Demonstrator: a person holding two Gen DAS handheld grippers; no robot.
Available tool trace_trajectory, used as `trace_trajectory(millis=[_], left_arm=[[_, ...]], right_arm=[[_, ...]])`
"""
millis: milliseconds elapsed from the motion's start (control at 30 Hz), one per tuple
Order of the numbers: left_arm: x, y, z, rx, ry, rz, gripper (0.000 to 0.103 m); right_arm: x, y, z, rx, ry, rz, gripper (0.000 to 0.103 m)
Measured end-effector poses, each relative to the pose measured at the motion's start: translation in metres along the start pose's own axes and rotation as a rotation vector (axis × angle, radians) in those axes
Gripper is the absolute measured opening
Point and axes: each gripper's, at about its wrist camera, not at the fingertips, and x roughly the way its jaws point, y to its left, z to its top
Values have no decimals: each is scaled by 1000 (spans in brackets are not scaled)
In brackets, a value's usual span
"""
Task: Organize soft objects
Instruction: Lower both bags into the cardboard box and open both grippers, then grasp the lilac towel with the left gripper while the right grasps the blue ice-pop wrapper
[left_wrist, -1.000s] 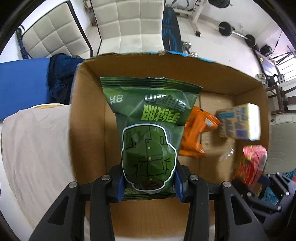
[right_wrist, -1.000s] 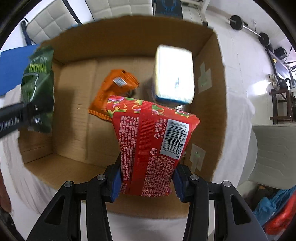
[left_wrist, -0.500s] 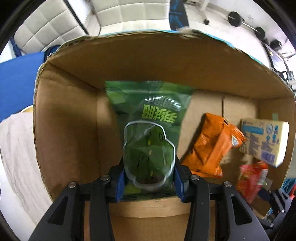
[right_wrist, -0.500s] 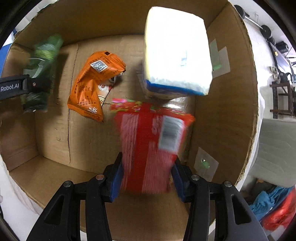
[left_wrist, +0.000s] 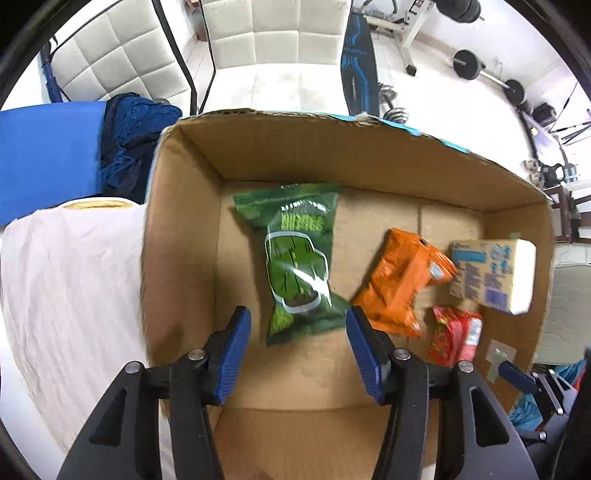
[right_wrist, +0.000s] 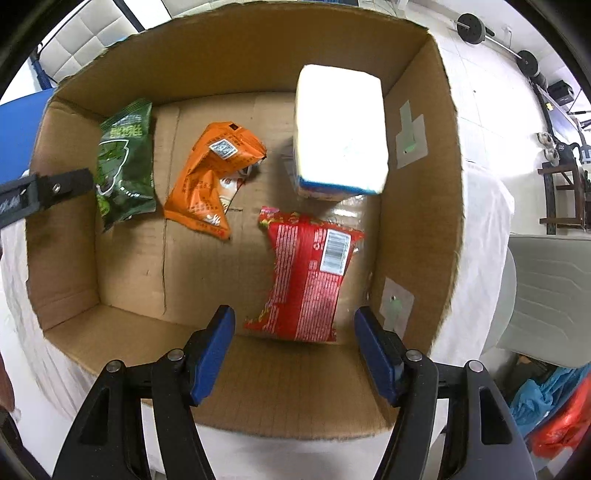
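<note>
Both packets have left the pads since a second ago. The left gripper (left_wrist: 298, 325) is opening, the green snack bag (left_wrist: 297, 258) lying at twelve o'clock in the cardboard box (left_wrist: 177, 236); the right gripper (right_wrist: 294, 326) is opening above the red packet (right_wrist: 308, 280), untouched.

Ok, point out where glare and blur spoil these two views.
Right wrist view: the tissue pack is blown out white on top; the red packet is slightly smeared. Left wrist view: the green packet and orange packet are motion-blurred, with a glare streak on the green; fisheye bends the box rim.
</note>
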Motion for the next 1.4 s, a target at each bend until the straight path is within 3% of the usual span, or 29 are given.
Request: trace_trajectory(millis=[233,300,433,500,567,633,733,833,1133,1267,1400], left_arm=[[-30,1,-43,28,-59,27,54],[-40,2,-54,33,-87,29,67],[-61,-1,-76,30,-130,13,68],[-70,0,-86,31,-148,16,86],[-78,-1,-94,34,-170,25,90],[-87,-2,-101,31,-189,35,92],[-98,-2,-110,23,-221,41,101],[-107,-2,-119,13,-245,44,101],[-130,-1,-147,-24,-293,10,101],[-136,-2,-162,-14,-300,18,101],[-120,1,-177,-16,-286,67,101]], right_arm=[[-20,5,-21,5,-31,19,70],[-25,3,-30,5,-42,29,70],[-38,10,-45,-5,-67,40,70],[-42,12,-50,-10,-78,46,70],[-49,14,-56,-17,-91,41,70],[-57,16,-62,-20,-114,41,92],[-71,17,-73,-26,-160,49,97],[-87,17,-84,-31,-199,40,103],[-122,15,-117,-24,-320,87,103],[-120,-2,-130,-2,-327,101,103],[-92,-27,-136,10,-276,91,103]])
